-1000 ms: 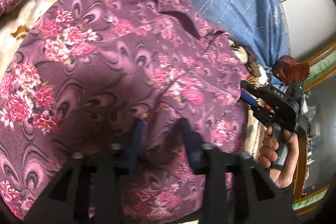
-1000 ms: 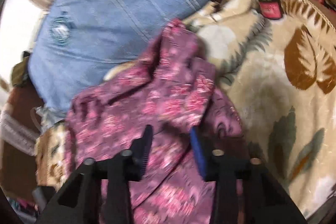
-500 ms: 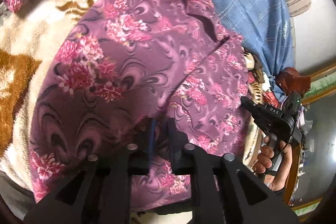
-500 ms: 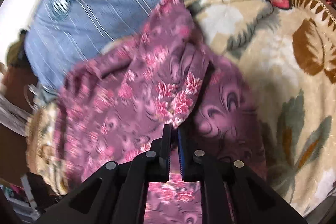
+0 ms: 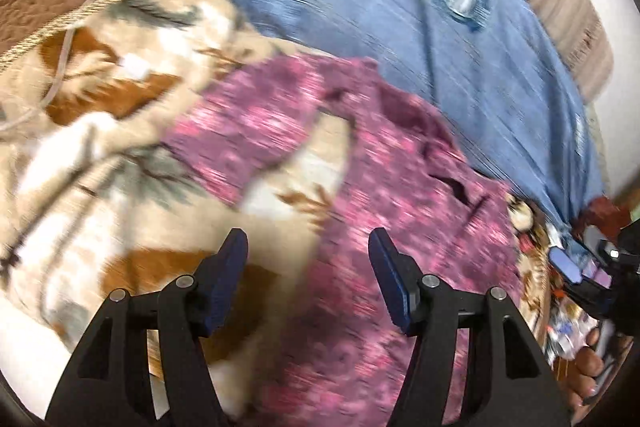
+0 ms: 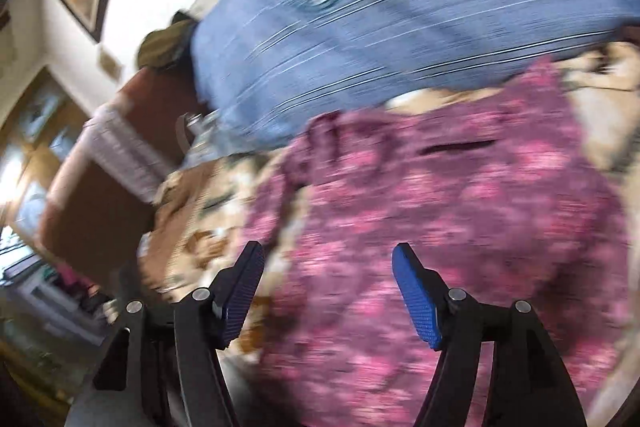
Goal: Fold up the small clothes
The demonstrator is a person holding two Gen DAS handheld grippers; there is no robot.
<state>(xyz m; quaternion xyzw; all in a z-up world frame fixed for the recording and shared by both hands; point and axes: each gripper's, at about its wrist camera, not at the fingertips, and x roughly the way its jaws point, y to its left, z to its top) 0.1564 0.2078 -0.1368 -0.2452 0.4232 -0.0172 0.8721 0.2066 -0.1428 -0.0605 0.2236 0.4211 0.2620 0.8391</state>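
We see the garment lying on the blanket, with the pillow behind it at twelve o'clock. Our left gripper hangs over the garment's nine o'clock edge, one finger above blanket, the other above cloth. At three o'clock sits our right gripper. From the right wrist, that gripper straddles the garment likewise.

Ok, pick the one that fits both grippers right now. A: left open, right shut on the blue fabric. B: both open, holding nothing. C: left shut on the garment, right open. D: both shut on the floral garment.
B: each wrist view shows its fingers spread wide, left gripper and right gripper, with the purple floral garment lying loose beyond them on the leaf-patterned blanket.
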